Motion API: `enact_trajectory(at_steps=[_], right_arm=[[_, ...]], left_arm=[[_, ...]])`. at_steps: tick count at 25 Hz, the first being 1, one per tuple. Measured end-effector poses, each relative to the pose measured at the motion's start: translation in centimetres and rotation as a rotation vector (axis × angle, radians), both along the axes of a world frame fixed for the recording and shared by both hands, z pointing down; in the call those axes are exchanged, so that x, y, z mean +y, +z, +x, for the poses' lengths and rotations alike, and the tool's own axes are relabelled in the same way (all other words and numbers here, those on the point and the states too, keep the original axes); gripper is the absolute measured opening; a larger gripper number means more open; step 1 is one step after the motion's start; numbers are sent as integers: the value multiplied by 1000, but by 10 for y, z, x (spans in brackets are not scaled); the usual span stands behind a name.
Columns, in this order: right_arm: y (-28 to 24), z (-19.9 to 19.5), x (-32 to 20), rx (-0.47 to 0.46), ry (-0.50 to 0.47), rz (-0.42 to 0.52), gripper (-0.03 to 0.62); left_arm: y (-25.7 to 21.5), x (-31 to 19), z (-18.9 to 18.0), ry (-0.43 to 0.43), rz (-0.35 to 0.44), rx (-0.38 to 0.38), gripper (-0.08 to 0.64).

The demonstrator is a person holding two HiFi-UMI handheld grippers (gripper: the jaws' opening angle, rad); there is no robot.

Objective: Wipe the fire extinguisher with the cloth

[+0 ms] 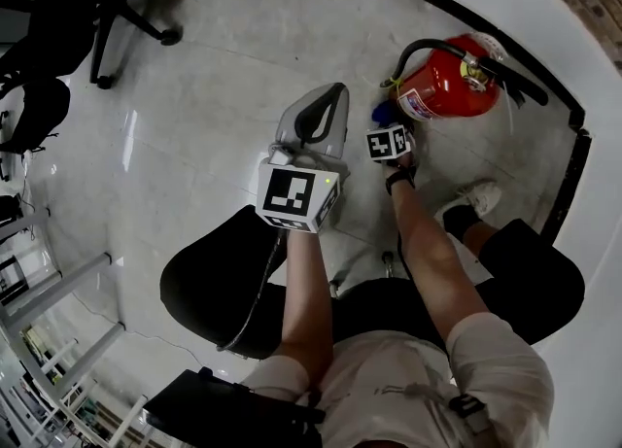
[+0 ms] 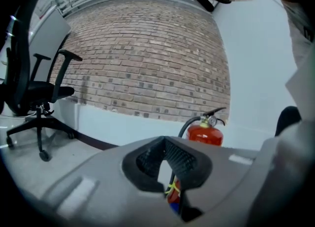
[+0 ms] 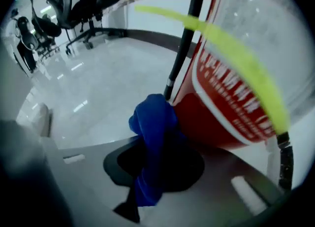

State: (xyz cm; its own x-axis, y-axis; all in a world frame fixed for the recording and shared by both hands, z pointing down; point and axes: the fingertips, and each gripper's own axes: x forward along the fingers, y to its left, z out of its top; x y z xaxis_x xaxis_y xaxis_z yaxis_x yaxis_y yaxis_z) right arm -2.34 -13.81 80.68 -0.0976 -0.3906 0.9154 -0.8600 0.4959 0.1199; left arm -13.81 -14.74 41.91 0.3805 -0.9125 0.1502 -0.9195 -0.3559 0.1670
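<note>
My right gripper (image 3: 153, 145) clamps the bunched blue cloth (image 3: 151, 122), which touches the red cylindrical fire extinguisher (image 3: 221, 108) just ahead. Most of it looks unwiped, I judge. My left gripper (image 2: 165, 148) is pinched together on nothing.

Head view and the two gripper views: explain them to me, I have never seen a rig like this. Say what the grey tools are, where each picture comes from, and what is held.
There is no robot here. A person holds a grey hand tool in each hand, each with a marker cube on it. The head view comes from a camera on the person's head, looking down at the pale floor. The other two views come from cameras that ride on the tools and look along their tongs. The left tongs are together and hold nothing; they point towards the red fire extinguisher, which stands by the white wall. The right tongs are shut on a blue cloth, which touches the extinguisher's red body. An office chair stands off to the side.
</note>
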Motion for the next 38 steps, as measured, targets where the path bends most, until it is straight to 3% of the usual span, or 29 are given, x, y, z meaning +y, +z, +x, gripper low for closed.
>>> enact_trajectory(at_steps=[5,8,10,14,17,19,23,27,33,38], right_arm=[[-130,-28,24,-274,-101,192,78],[-213,-20,41,-393,-122,275,80],[-269,-6,40,-406,-114,347,77],[-392,20,17,-386,-146,618,74],[-424,44,-5,-329,-169,726,72],[-409,46,-15,-311,-193,686,72],[-364,14,-5,-367,-216,567,69],[-260,7,0,-293,-205,419,69],[-103,5,6,-143,-309,292,67],[-8,18,9,-116,-239,137,69]], left_arm=[[-45,-11,7,28,67,-2,3],[-71,-15,18,60,114,-12,4],[-83,-16,25,66,130,-5,5],[-89,-14,40,64,132,29,4],[-88,-12,49,63,120,43,5],[-89,-9,51,63,120,46,4],[-83,-4,47,51,107,39,3],[-71,-6,36,23,83,58,4],[-31,-10,29,15,22,42,3],[6,-16,29,15,-35,31,4]])
